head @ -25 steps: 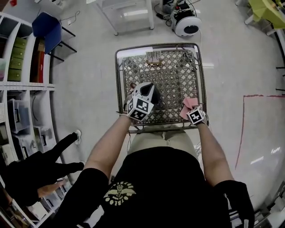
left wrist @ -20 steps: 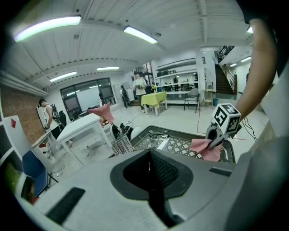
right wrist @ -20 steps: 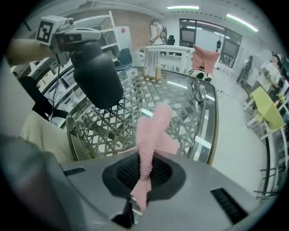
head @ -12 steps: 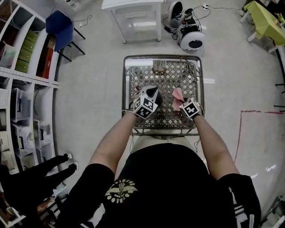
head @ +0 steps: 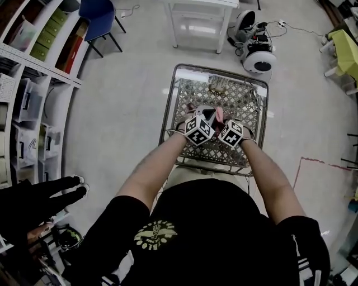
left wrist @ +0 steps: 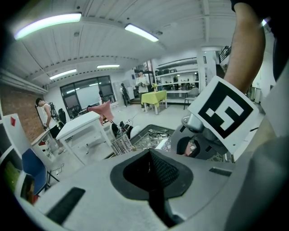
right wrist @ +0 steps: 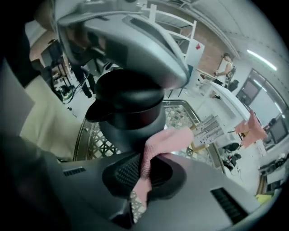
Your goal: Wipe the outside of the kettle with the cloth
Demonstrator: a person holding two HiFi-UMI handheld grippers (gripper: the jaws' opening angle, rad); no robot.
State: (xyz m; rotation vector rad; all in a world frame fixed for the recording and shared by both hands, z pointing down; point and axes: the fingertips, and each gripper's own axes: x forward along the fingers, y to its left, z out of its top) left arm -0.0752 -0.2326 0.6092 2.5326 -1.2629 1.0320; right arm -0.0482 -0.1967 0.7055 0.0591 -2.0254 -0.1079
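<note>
A dark grey kettle (head: 207,114) with a black lid is over the metal lattice table (head: 171,106), between my two grippers. My left gripper (head: 202,118) comes at it from the left and above, its jaws shut; the hollow between the pads is dark, and it seems to grip the kettle's handle. In the left gripper view the jaws (left wrist: 151,173) are together and the kettle itself is out of sight. My right gripper (head: 221,120) is shut on a pink cloth (head: 219,115). In the right gripper view the cloth (right wrist: 168,136) lies against the kettle's side (right wrist: 131,122), just past the right gripper (right wrist: 140,177).
A white table (head: 201,11) stands beyond the lattice table, with a round white-and-black machine (head: 258,61) to its right. Shelving (head: 33,72) lines the left side, by a blue chair (head: 100,17). A black-gloved hand (head: 33,206) shows at lower left.
My right gripper has carried the pink cloth up and to the left, from the table's right front corner to the kettle's side, rolling as it went. The left gripper kept still.
</note>
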